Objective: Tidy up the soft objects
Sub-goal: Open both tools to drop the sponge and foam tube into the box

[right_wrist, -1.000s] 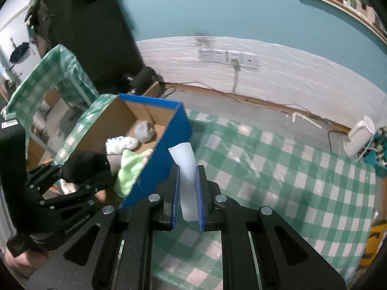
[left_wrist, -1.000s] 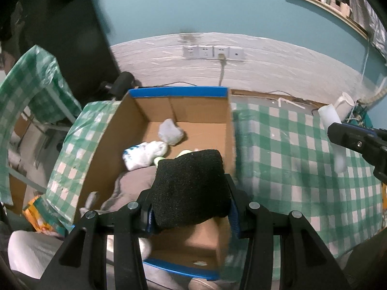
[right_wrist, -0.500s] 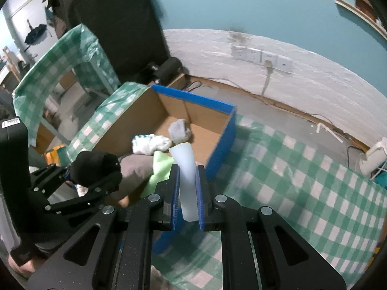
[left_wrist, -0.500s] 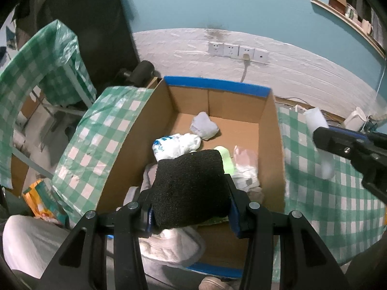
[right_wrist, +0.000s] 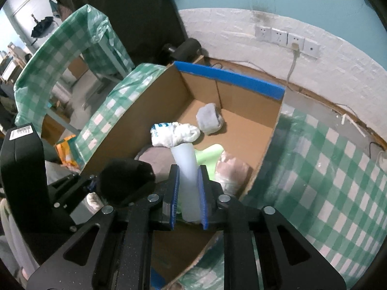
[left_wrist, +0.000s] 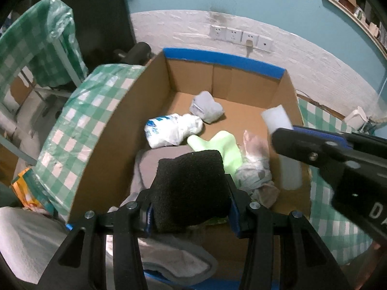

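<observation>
Left wrist view: your left gripper (left_wrist: 191, 213) is clamping a black sock (left_wrist: 191, 188) above the cardboard box (left_wrist: 116, 130), likely positioning for a drop among the bagged white sock (left_wrist: 173, 133), grey bundle (left_wrist: 205, 106) and green sock (left_wrist: 222, 148).

Right wrist view: your right gripper (right_wrist: 188, 199) is pinching a white sock (right_wrist: 185, 164) above the same box.
</observation>
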A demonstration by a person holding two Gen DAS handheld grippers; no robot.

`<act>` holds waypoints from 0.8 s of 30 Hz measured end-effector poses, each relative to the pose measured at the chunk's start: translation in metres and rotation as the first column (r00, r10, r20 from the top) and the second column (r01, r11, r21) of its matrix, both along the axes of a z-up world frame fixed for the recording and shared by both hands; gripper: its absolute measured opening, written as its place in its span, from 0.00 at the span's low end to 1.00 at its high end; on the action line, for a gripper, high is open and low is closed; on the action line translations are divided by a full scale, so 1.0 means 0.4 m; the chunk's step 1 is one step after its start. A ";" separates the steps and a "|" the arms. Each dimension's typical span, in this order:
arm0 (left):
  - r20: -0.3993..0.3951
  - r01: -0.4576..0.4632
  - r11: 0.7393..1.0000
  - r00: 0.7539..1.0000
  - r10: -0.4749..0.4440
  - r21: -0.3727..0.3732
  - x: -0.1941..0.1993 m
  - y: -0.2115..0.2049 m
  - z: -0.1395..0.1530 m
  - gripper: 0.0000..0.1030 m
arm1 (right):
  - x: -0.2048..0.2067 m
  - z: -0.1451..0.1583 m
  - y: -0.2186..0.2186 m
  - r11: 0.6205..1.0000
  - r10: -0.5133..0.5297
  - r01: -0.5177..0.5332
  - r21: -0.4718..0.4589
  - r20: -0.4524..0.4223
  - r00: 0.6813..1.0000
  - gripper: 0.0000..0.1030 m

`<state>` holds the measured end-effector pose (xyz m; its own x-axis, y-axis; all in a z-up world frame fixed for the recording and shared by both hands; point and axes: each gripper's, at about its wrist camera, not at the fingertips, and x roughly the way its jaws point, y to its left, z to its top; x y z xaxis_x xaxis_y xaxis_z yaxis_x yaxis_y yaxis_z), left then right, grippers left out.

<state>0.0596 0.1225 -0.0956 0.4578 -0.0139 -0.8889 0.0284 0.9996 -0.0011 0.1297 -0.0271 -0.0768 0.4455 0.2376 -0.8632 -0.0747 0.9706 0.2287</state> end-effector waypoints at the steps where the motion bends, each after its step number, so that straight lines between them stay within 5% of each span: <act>1: -0.003 -0.004 1.000 1.000 0.004 0.004 -0.001 -0.001 -0.001 0.51 | 0.002 -0.007 0.002 1.000 0.001 -0.001 0.002 -0.007 1.000 0.17; 5: 0.018 0.012 1.000 1.000 -0.013 0.025 -0.015 -0.015 0.012 0.81 | 0.007 -0.024 0.002 1.000 -0.002 0.002 -0.003 -0.024 1.000 0.22; 10: 0.034 0.005 0.997 0.999 -0.008 0.079 -0.024 -0.021 0.027 0.82 | 0.002 -0.017 -0.010 1.000 -0.015 0.015 0.002 -0.011 1.000 0.41; 24: 0.048 -0.003 0.999 0.999 0.002 0.032 -0.046 -0.022 0.100 0.84 | -0.054 0.067 -0.069 0.995 -0.100 0.101 -0.024 0.058 0.993 0.58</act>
